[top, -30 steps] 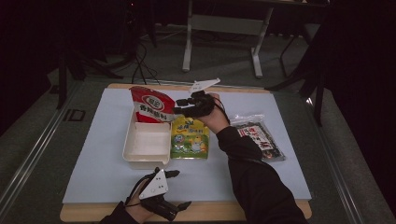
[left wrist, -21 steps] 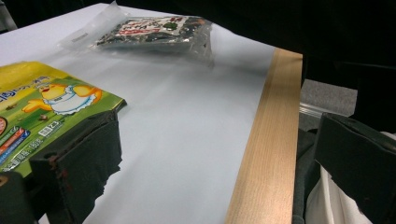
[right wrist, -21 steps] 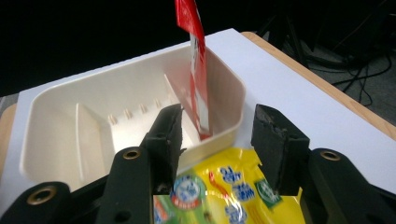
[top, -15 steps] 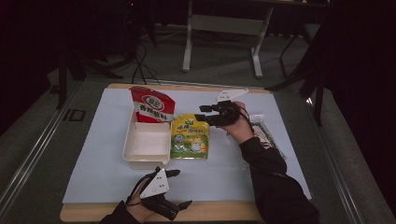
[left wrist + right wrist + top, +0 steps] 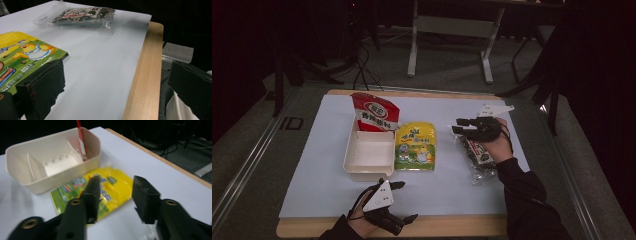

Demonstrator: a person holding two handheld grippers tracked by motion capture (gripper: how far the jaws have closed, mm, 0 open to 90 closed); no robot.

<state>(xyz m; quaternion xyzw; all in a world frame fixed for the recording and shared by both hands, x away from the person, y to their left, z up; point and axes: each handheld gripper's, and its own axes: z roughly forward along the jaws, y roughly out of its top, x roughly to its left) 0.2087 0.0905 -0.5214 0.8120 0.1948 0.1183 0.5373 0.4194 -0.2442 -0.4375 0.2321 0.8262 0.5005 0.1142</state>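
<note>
A white divided tray (image 5: 353, 167) sits left of centre, with a red snack bag (image 5: 374, 114) standing at its far end. Flat beside the tray lies a yellow-green snack bag (image 5: 416, 146). A clear packet of dark snack (image 5: 477, 157) lies at the right. My right gripper (image 5: 457, 125) hovers over that packet's far end, pointing left; its jaws have just been closing and stand open with nothing between them. In the right gripper view the jaws (image 5: 117, 195) frame the yellow bag (image 5: 112, 182) and the tray (image 5: 62, 177). My left gripper (image 5: 404, 201) rests open at the near edge.
A white sheet (image 5: 322, 145) covers the wooden table, whose bare edge (image 5: 147, 70) runs along the near side. In the left gripper view the yellow bag (image 5: 25, 55) and the dark packet (image 5: 85, 16) lie ahead. A metal frame (image 5: 452, 30) stands behind the table.
My right gripper has swung from above the bags at the centre rightward to the dark packet. The left gripper has stayed put.
</note>
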